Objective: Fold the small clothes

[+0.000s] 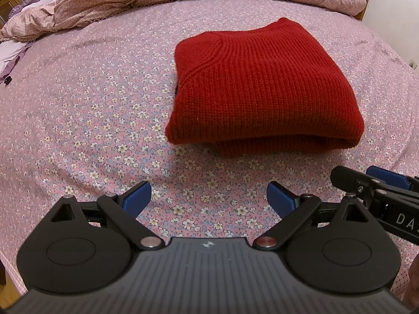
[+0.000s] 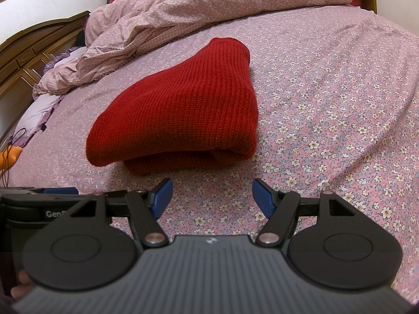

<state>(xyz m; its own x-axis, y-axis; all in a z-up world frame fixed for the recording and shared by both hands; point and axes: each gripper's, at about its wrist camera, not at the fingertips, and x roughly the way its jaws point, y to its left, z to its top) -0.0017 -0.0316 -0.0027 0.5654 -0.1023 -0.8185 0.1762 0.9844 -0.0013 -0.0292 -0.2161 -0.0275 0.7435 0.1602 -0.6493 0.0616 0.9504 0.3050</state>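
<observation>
In the middle of the left wrist view, slightly right of centre, lies the red knitted sweater (image 1: 262, 86), folded into a thick, neat bundle on the bed (image 1: 91, 91) with its pink flowered sheet. Down at the bottom of that frame the left tongs (image 1: 208, 198) are spread wide, blue pads well apart, nothing between them, and the sweater sits clear of them, farther up the frame. At the lower right edge, the right tongs (image 1: 377, 180) poke in from the side.

Over to the right wrist view: the sweater (image 2: 178, 110) fills the centre-left, folded edge facing the camera, layers stacked. The right tongs (image 2: 212, 196) at the bottom are parted too, holding nothing, with the sweater just beyond the tips, not touching. Upper left, a rumpled pink quilt (image 2: 183, 7) is heaped against the wooden headboard (image 2: 31, 52).
</observation>
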